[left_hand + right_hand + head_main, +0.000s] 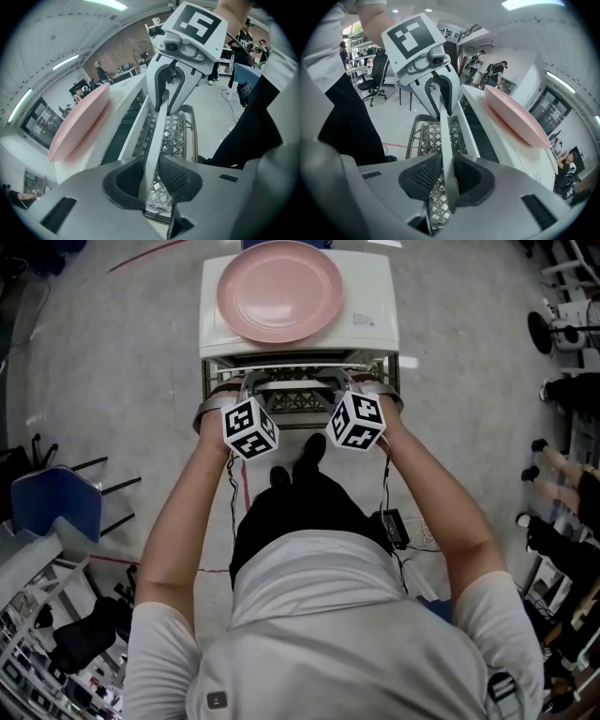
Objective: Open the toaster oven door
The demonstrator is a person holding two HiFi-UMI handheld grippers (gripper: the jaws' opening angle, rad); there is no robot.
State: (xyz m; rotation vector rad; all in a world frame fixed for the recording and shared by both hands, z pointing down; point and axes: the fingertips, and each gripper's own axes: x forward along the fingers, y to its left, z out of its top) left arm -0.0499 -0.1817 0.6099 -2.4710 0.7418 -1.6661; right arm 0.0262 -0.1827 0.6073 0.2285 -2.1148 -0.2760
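Far ahead of you a pink plate (280,292) lies flat at centre, and nearer, below it, you have a wire mesh rack (298,401). On your left a blue chair (56,502) stands on the grey floor (122,352); near right, a black box (392,526) lies there with cables (385,486) trailing from it.

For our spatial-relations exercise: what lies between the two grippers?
The oven's door handle, a pale bar running from the left gripper to the right gripper; both gripper views show it.
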